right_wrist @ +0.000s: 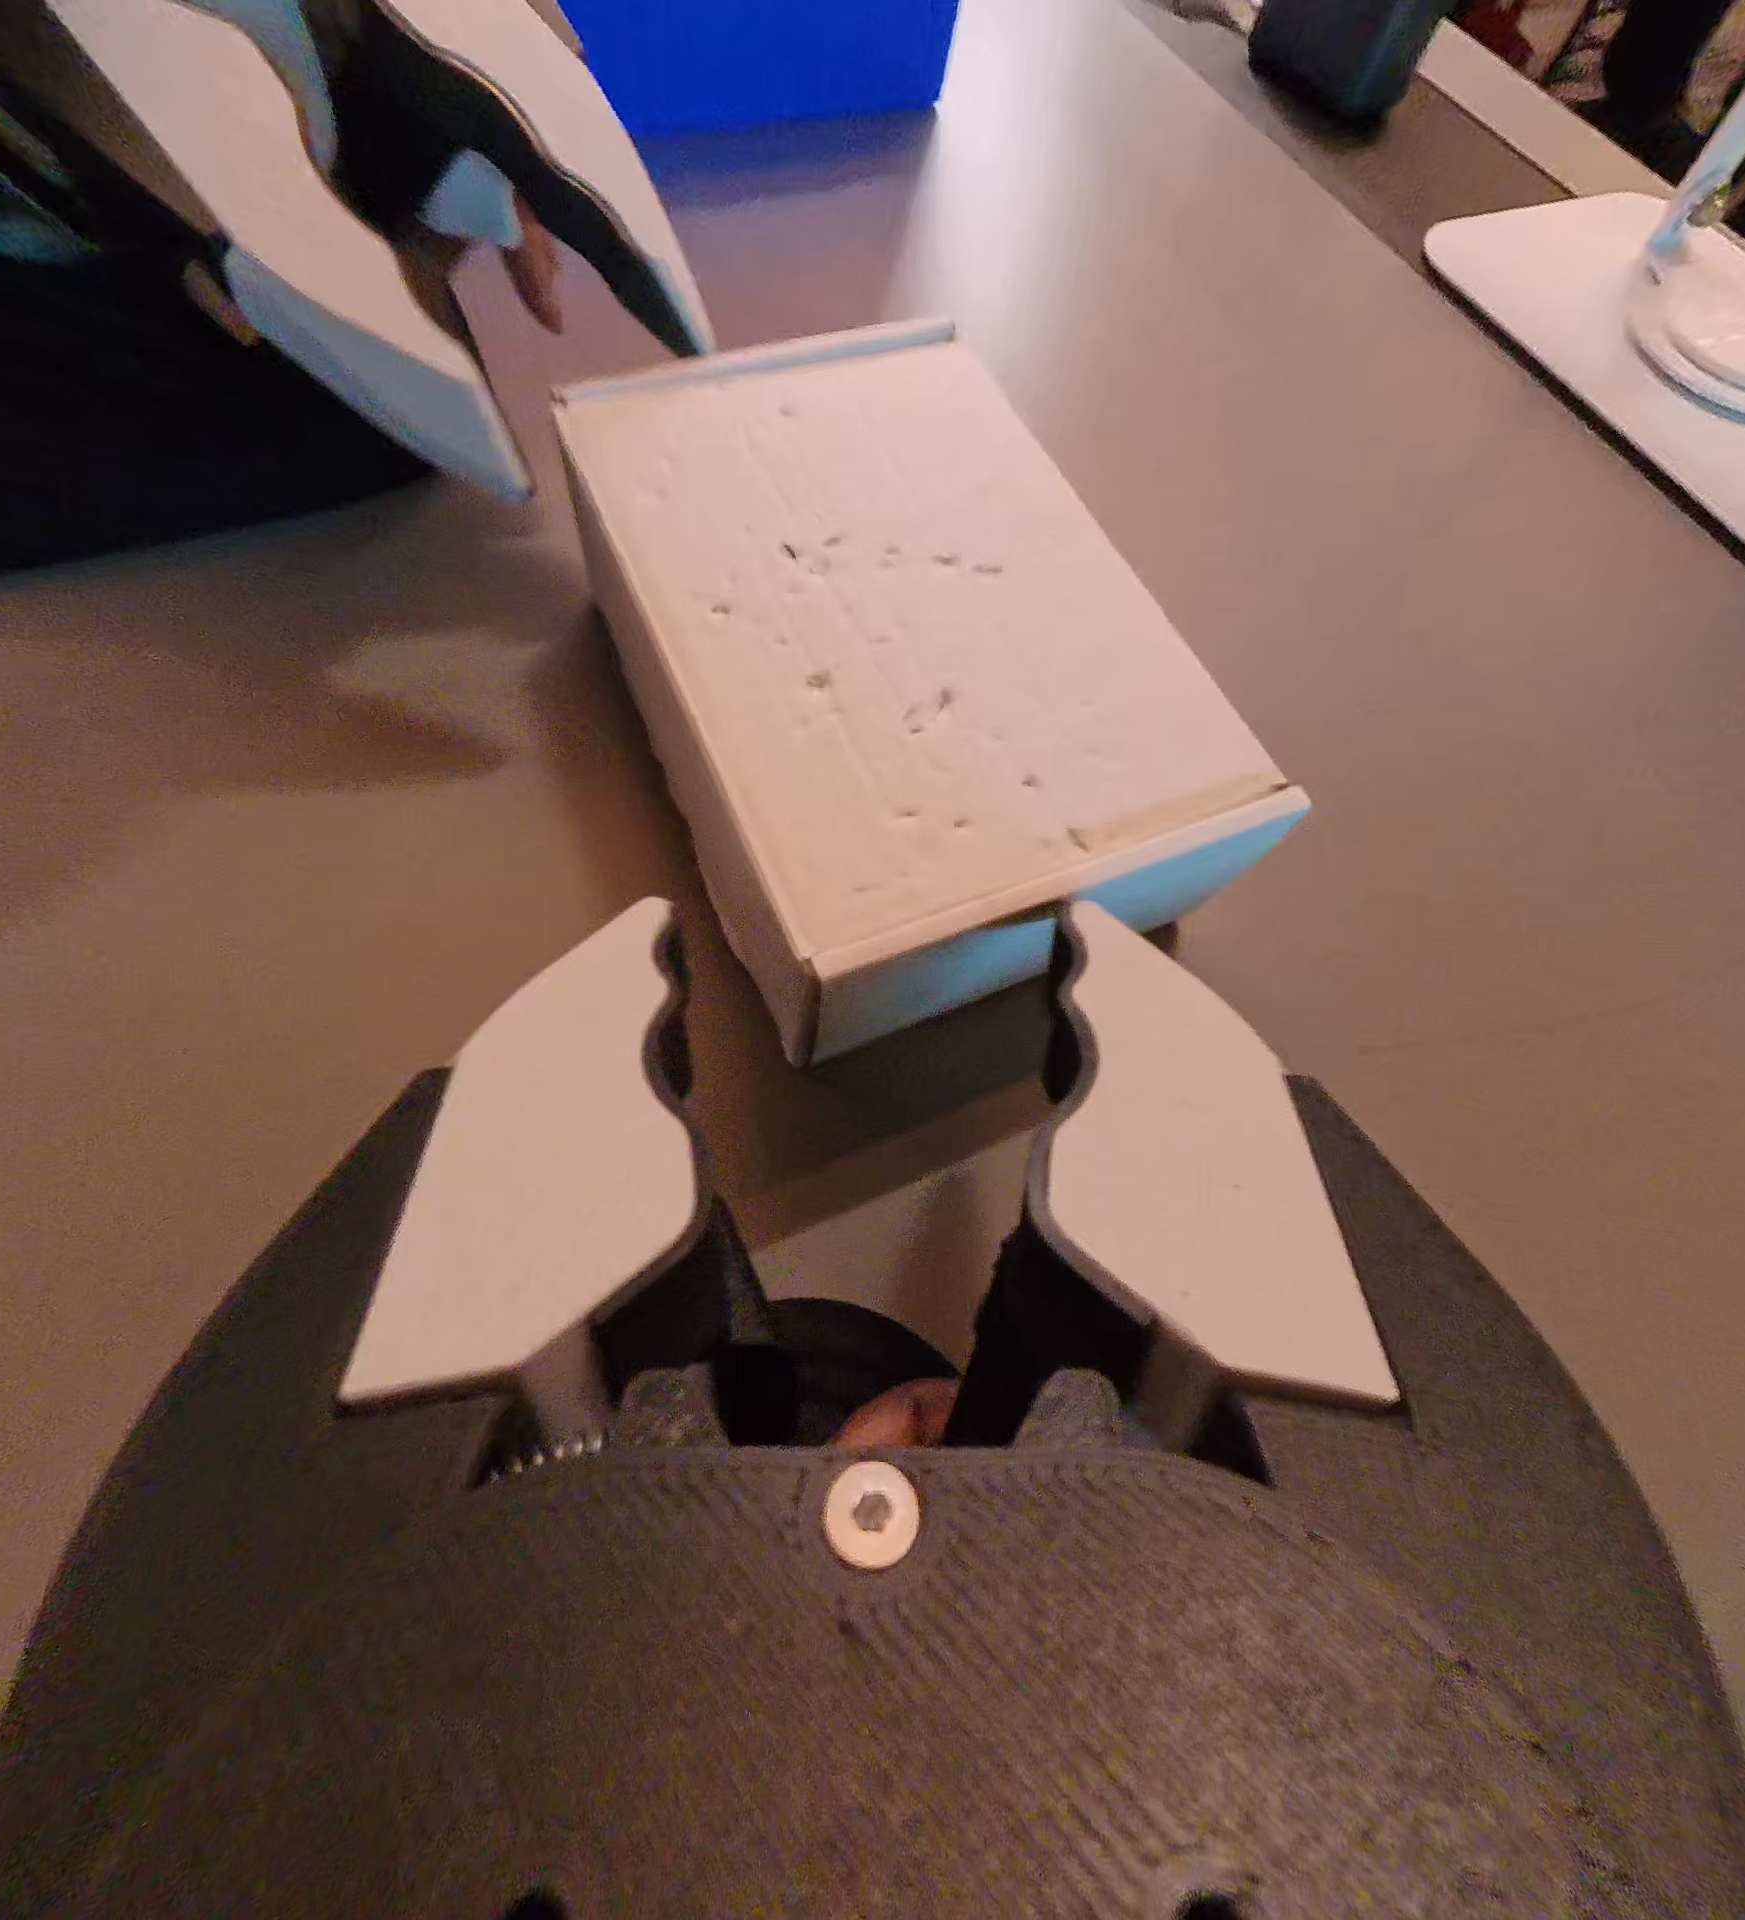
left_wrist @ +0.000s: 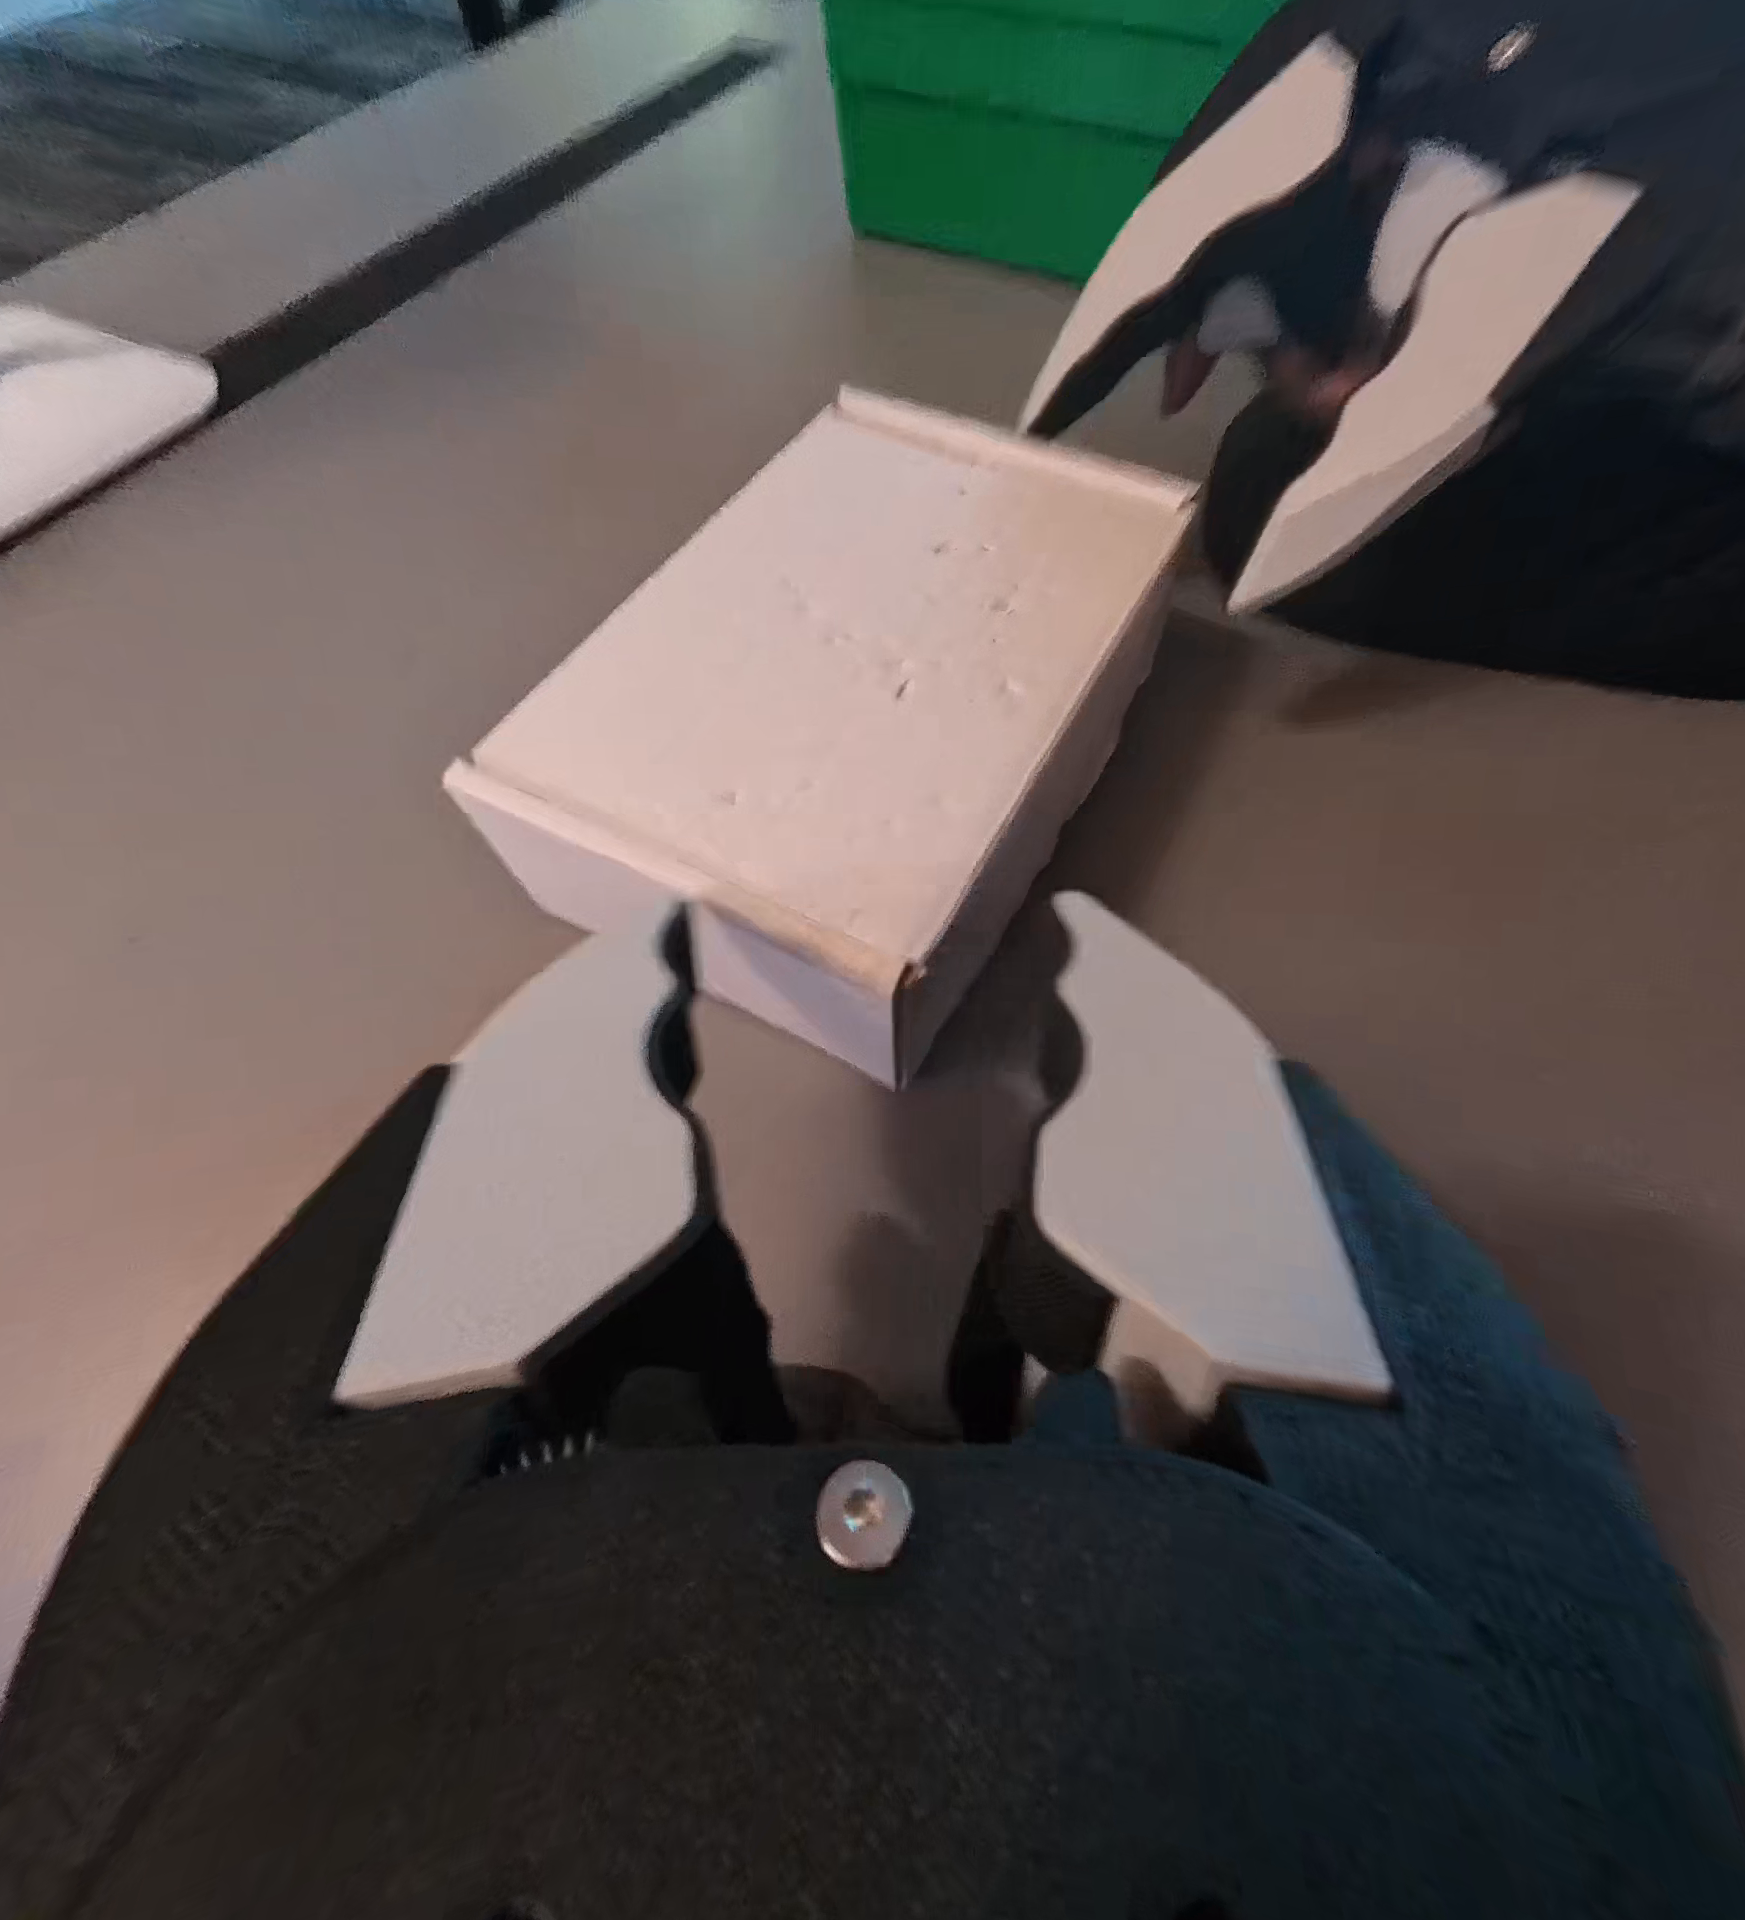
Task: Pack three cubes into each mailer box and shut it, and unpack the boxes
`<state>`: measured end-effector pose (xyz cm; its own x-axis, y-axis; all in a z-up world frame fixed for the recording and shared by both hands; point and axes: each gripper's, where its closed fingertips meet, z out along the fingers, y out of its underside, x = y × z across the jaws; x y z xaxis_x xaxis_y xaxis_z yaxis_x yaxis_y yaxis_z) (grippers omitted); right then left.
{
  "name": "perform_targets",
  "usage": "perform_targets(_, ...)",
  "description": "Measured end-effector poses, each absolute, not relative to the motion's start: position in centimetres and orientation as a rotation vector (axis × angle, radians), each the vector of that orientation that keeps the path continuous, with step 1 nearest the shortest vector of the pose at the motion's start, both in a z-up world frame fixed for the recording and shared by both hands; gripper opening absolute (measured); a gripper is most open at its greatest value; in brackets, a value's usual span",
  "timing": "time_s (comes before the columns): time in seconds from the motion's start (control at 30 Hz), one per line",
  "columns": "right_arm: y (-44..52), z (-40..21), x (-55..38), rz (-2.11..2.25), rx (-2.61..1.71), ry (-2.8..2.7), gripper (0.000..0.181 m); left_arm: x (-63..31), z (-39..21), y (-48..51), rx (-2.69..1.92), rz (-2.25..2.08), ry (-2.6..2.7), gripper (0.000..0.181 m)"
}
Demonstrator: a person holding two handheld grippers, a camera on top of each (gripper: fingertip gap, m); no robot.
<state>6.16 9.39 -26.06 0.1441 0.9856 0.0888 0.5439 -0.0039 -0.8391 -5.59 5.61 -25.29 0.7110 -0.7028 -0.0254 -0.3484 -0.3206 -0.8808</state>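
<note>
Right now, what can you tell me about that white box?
The white box is a small cardboard mailer, shut, lying flat on the grey table. Its lid is speckled with little dents and nicks. An open tool sits at each short end, left tool and right tool, neither clearly gripping it.

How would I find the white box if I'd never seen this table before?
Start at the wide grey table. Near its middle, between the left gripper and the right gripper, both open, sits the white box, a flat cardboard one with its lid shut. Unlike the green bin and blue bin behind, it is pale, low and dotted with little dents.
</note>
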Motion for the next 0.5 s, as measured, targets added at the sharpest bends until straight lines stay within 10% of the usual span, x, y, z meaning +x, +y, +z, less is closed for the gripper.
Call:
perform_targets(0.03,9.4,-25.5,6.1,0.754,-1.638,-1.484,0.078,-5.5,-24.3,5.6,-1.866,-0.489,0.789,0.084)
perform_targets(0.17,10.6,-22.8,5.7,0.678,-1.494,-1.494,0.134,-7.7,-18.1,5.9,-1.481,-0.601,0.522,0.123)
perform_targets(0.5,9.6,-23.0,0.6,0.504,-1.598,-2.109,0.146,-9.0,-16.6,6.0,-1.375,-0.581,0.447,0.132)
